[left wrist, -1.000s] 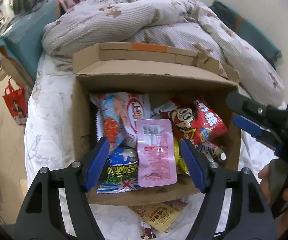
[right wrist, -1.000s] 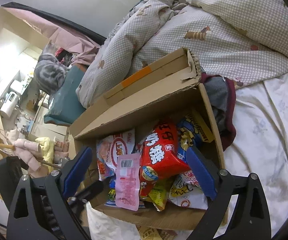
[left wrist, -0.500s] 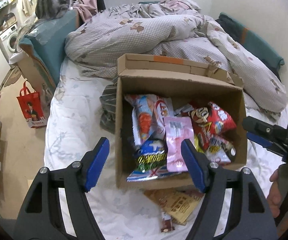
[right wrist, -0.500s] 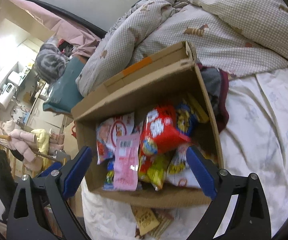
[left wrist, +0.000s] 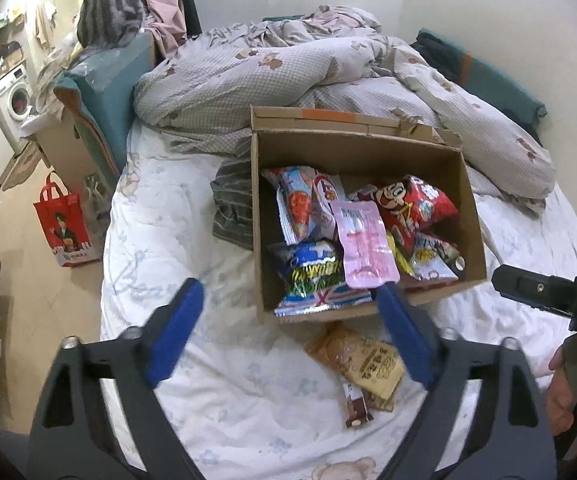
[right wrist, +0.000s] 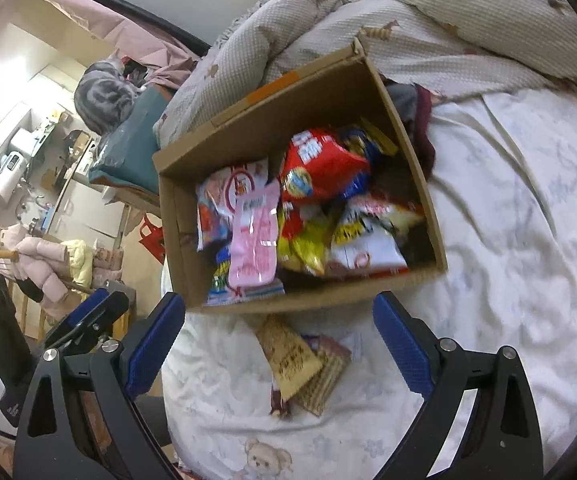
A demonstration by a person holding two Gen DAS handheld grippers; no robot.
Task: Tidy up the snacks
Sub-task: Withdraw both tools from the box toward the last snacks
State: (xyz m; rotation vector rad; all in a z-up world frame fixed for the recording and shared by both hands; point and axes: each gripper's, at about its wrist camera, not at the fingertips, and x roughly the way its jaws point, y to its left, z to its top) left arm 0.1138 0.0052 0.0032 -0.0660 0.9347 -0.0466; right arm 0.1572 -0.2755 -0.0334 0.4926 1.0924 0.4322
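An open cardboard box (left wrist: 260,220) (right wrist: 176,232) stands on the bed, packed with snack packets. A pink packet (left wrist: 364,244) (right wrist: 254,240) lies on top, beside a red bag (left wrist: 412,208) (right wrist: 320,168) and a blue-green packet (left wrist: 312,272). In front of the box a tan packet (left wrist: 364,360) (right wrist: 290,356) and a small brown bar (left wrist: 354,404) lie on the sheet. My left gripper (left wrist: 288,292) hovers before the box, its jaws opening with nothing between them. My right gripper (right wrist: 278,300) hangs open and empty above the loose packets.
A rumpled checked quilt (left wrist: 288,68) lies behind the box, and a striped cloth (left wrist: 232,208) sits at its left side. A grey cat (left wrist: 112,8) sits on a teal cushion (left wrist: 108,92). A red bag (left wrist: 66,224) stands on the floor left of the bed.
Both grippers have drawn back from the box, so more bed and the loose packets in front now show. The left jaws stand wider than before.
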